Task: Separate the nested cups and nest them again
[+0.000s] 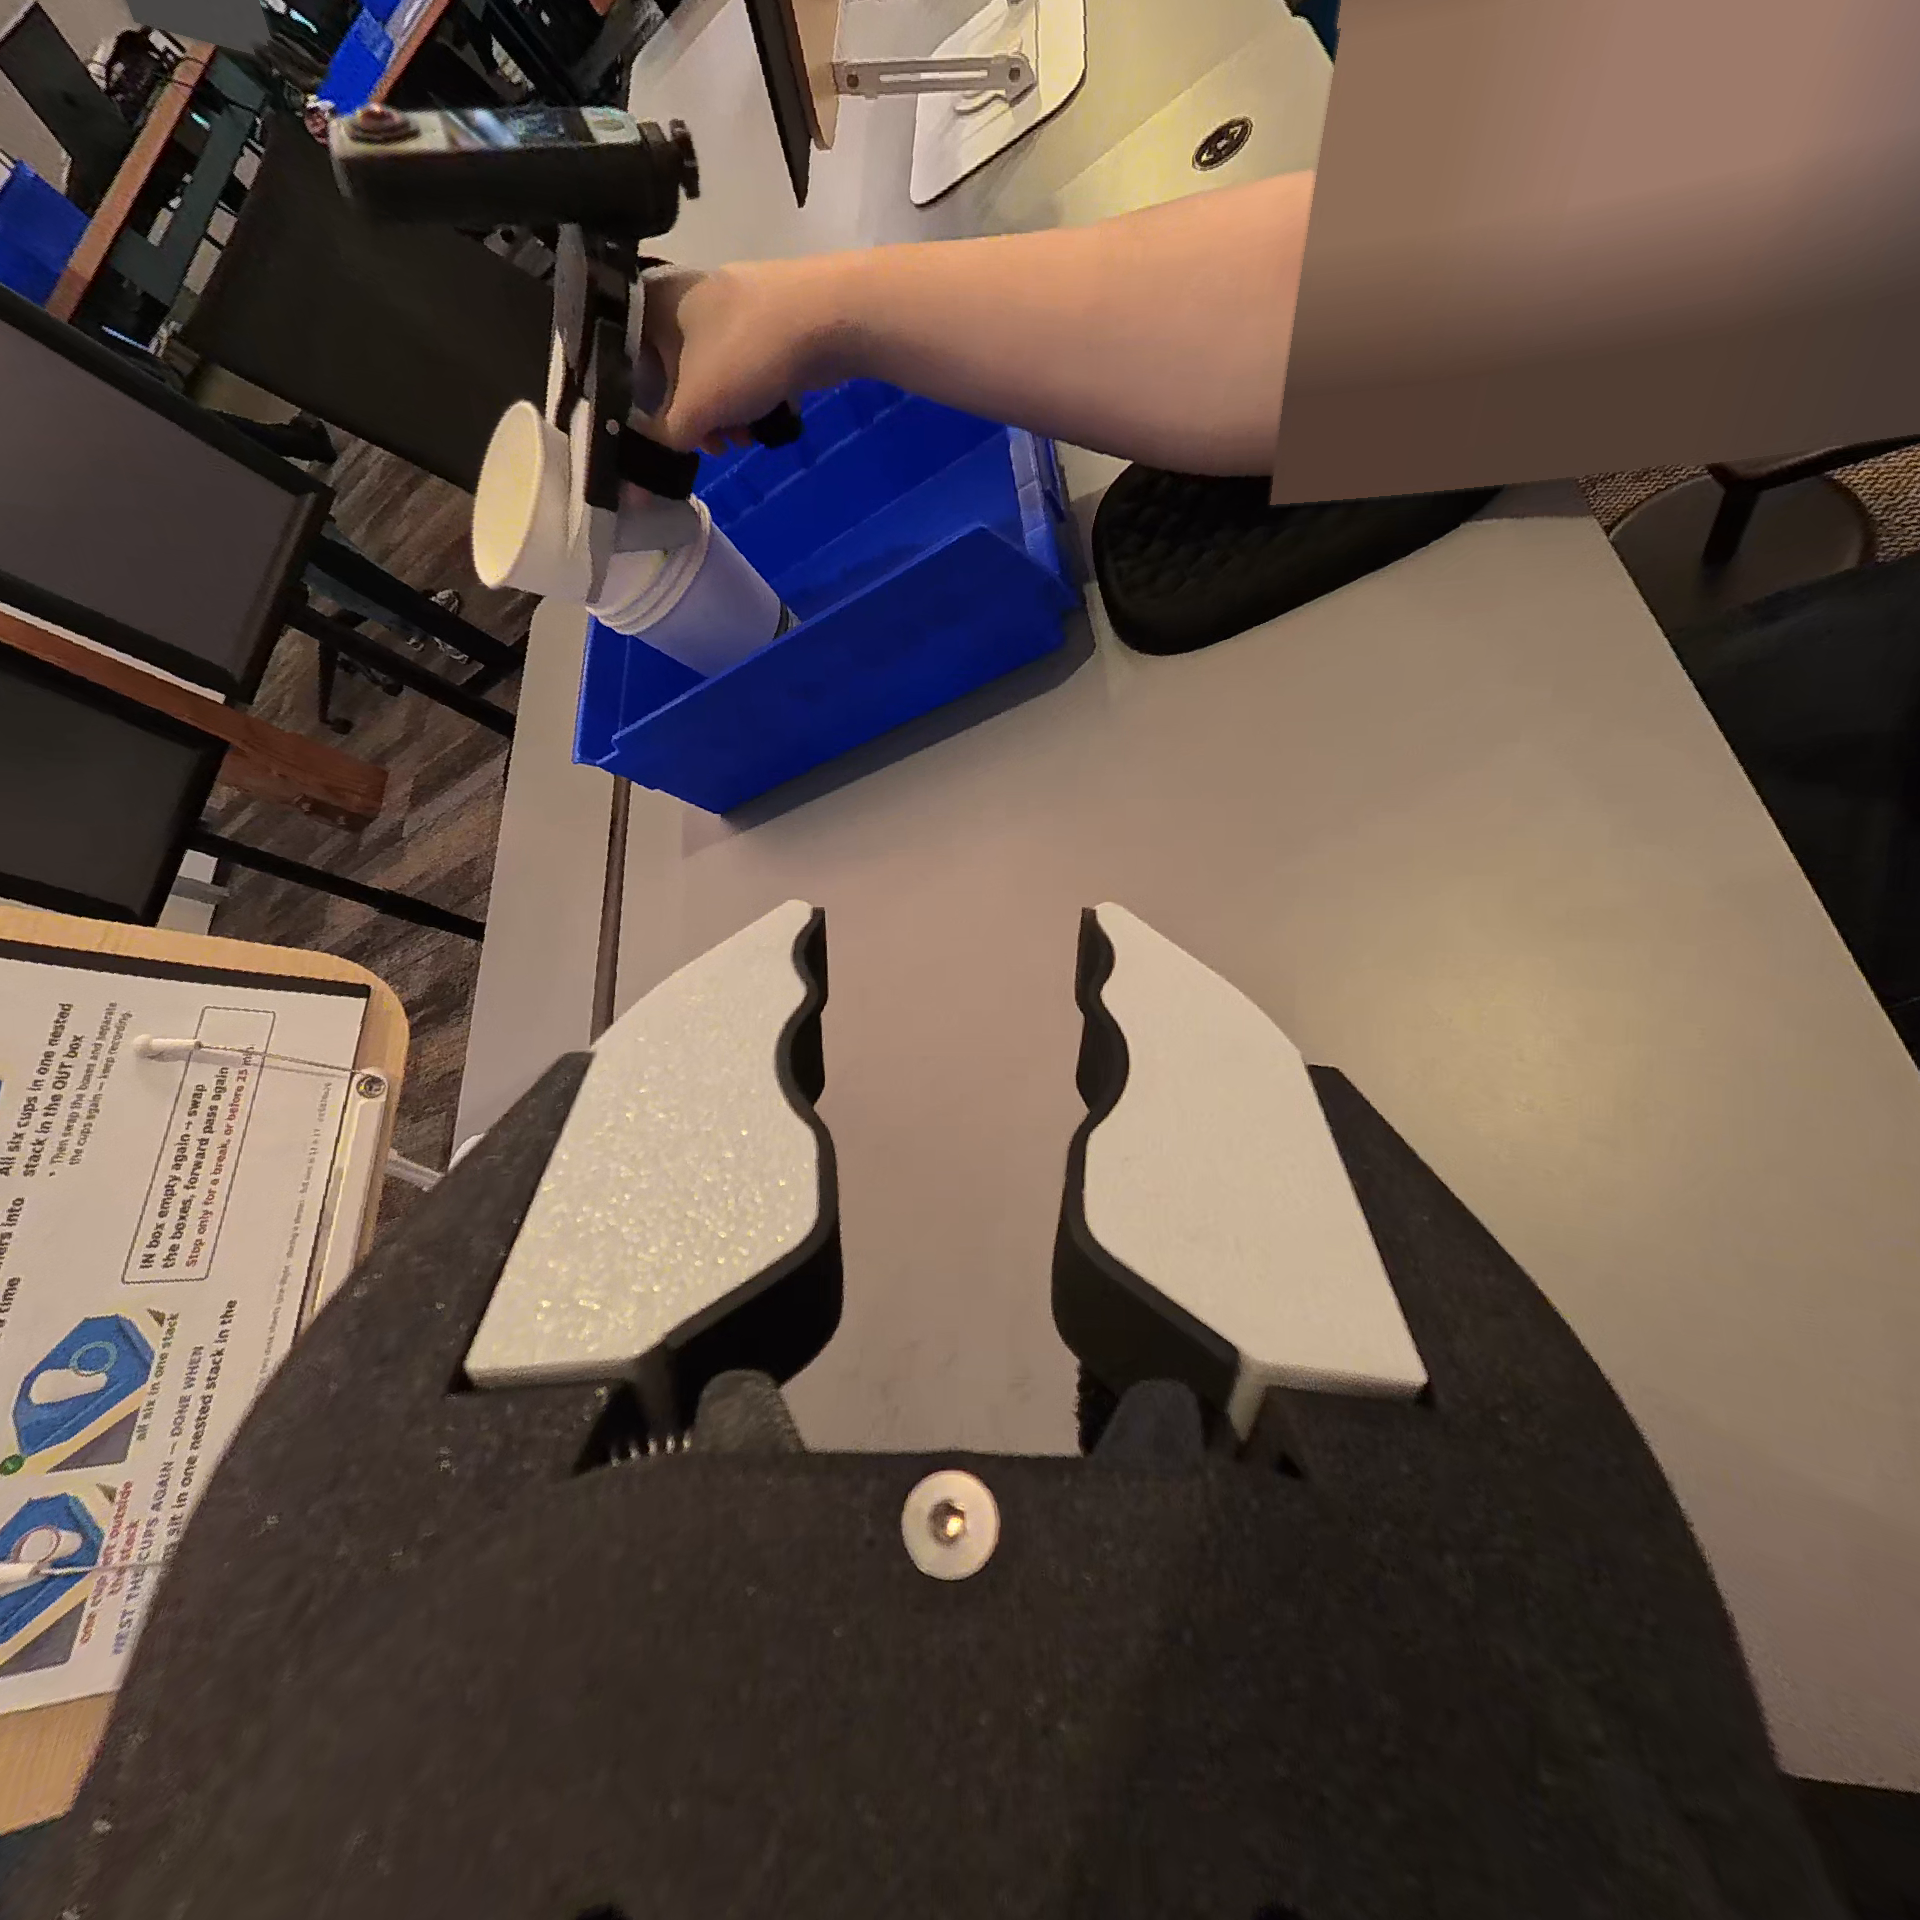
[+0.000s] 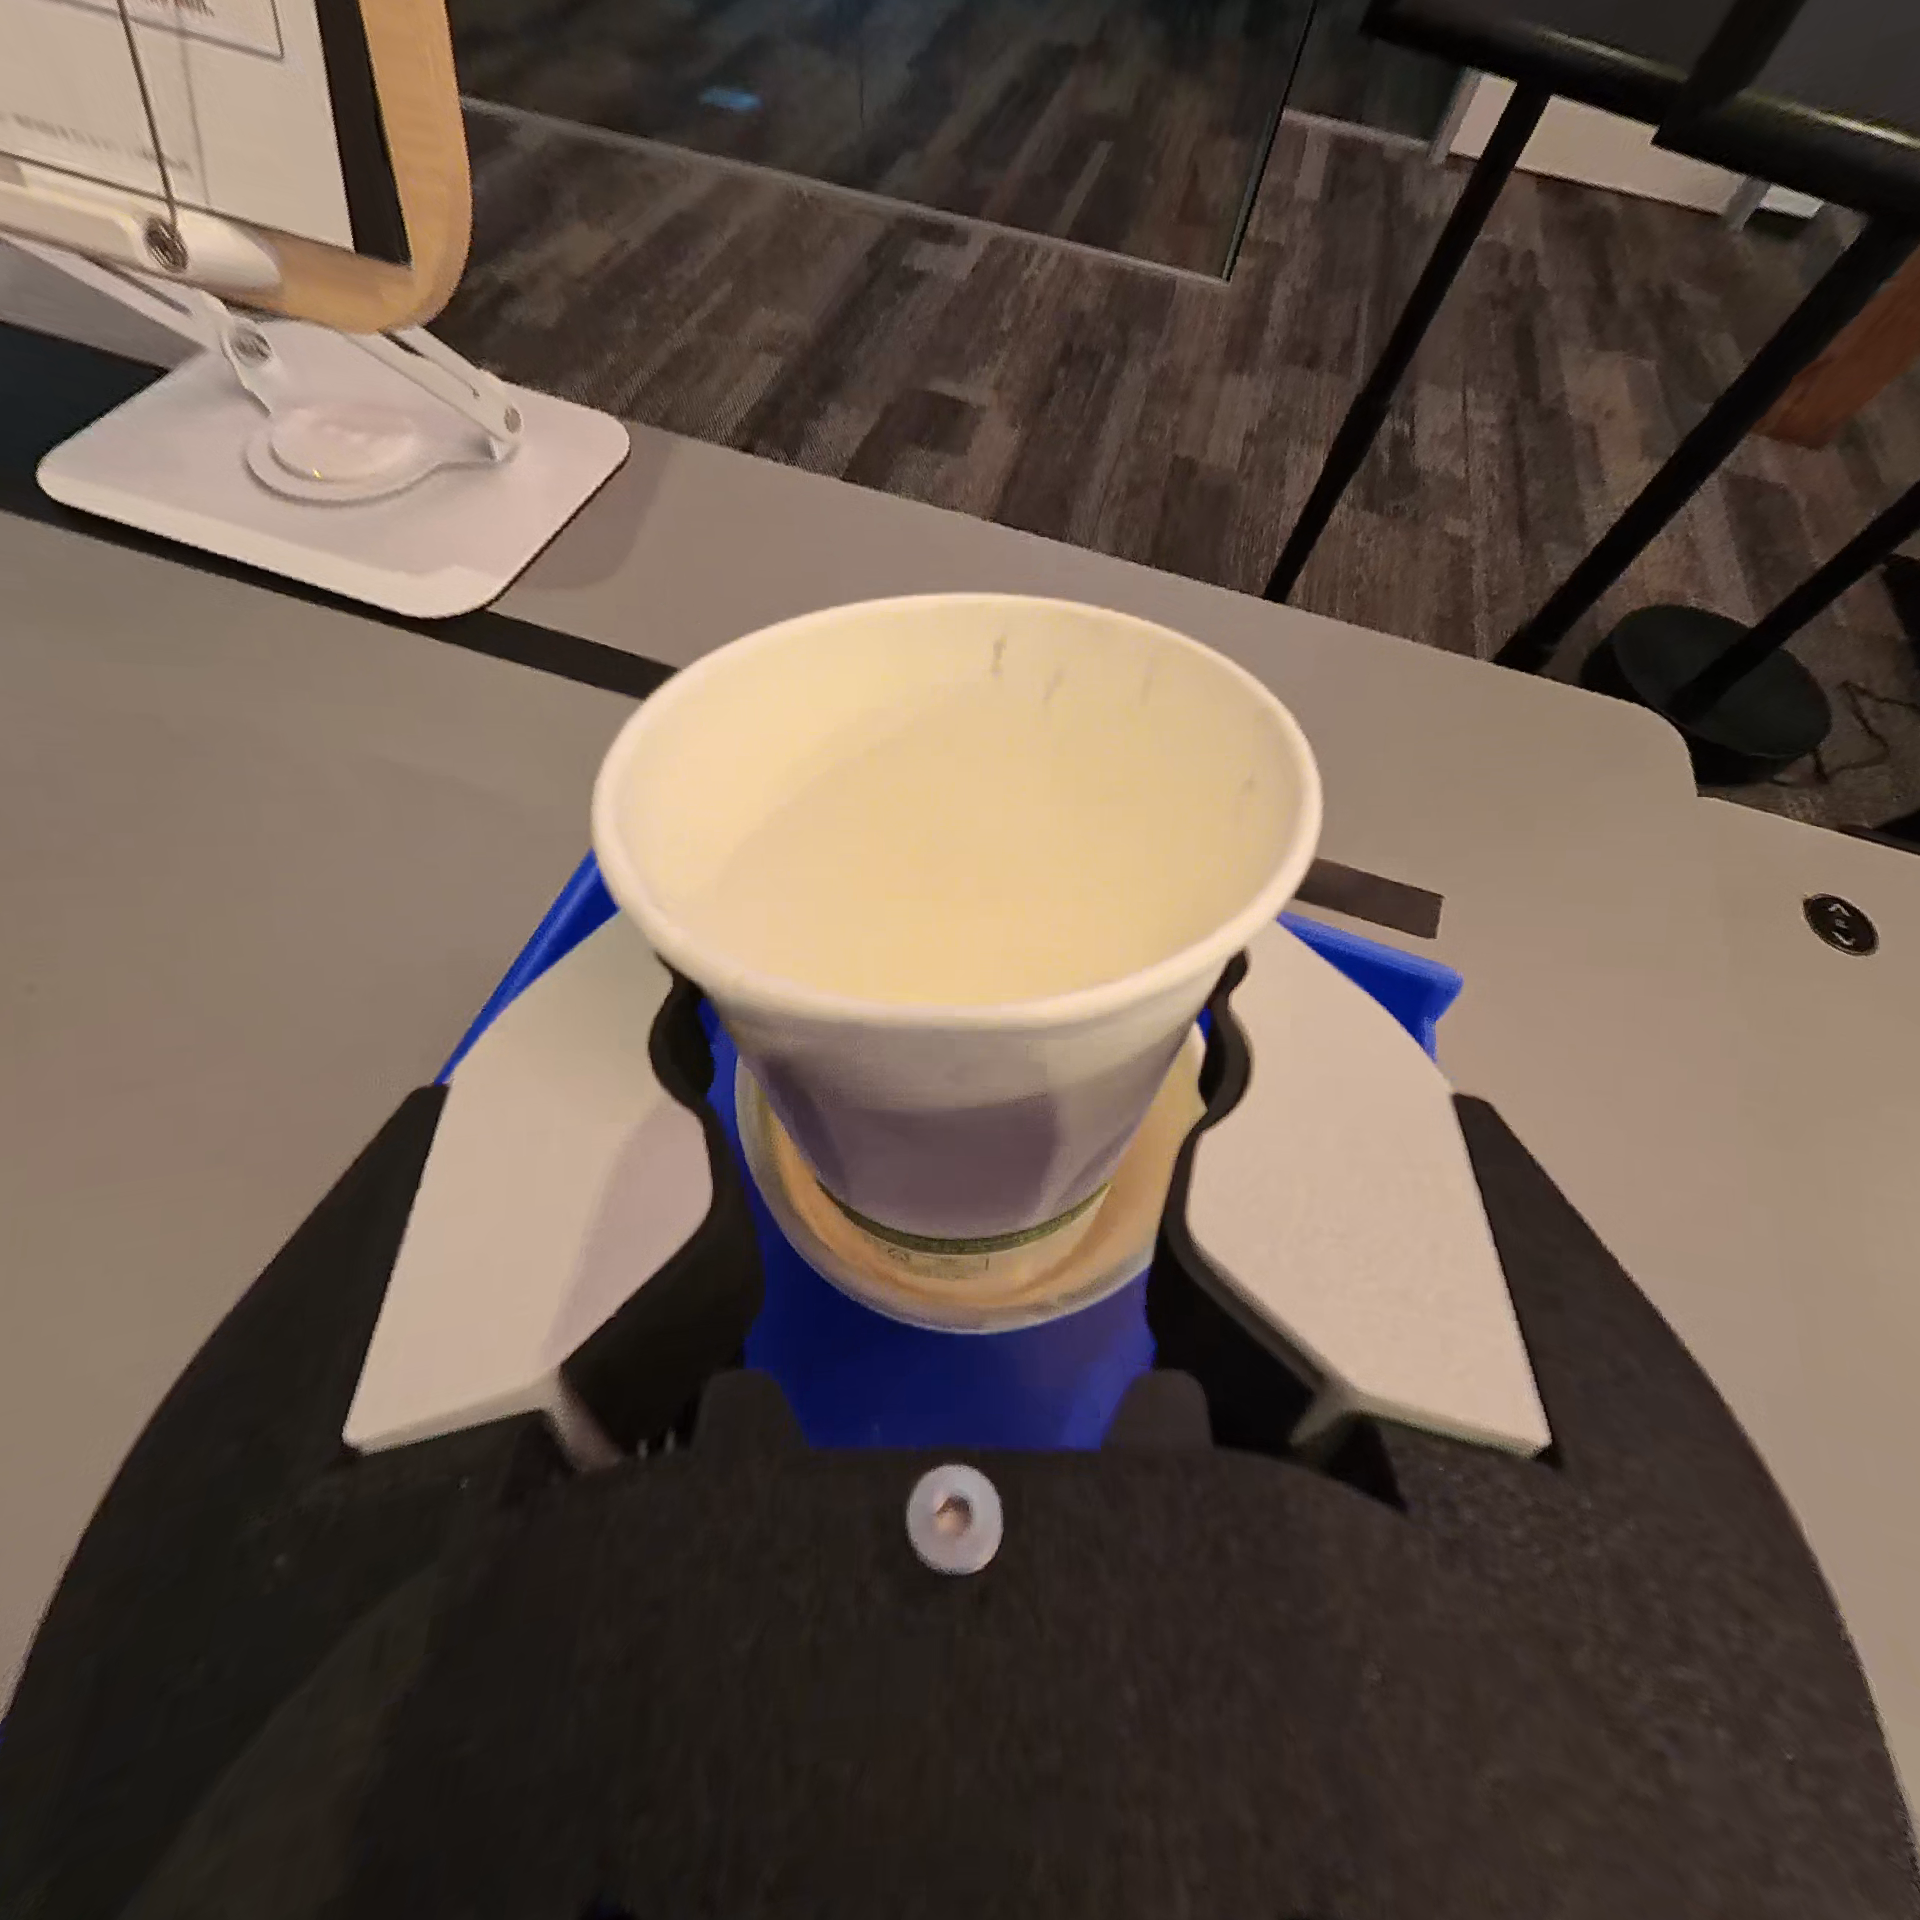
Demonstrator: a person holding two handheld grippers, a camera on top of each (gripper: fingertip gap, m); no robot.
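My left gripper (image 1: 953,925) is open and empty, low over the grey table (image 1: 1299,831). Farther off in the left wrist view, a hand holds my right gripper (image 1: 608,457) over a blue bin (image 1: 862,707). It is shut on a white paper cup (image 1: 520,499) whose base is in the mouth of a tilted stack of white cups (image 1: 696,592) that leans in the bin. In the right wrist view my right gripper (image 2: 953,1003) grips the cup (image 2: 956,810) just under its rim. The stack's top rim (image 2: 935,1288) shows below it, over the bin (image 2: 935,1382).
A sheet holder with a printed page stands at the left (image 1: 156,1195), on a white base (image 2: 332,478). A black pad (image 1: 1247,561) lies right of the bin. The person's forearm (image 1: 1039,322) crosses above the bin. The table edge runs just left of the bin.
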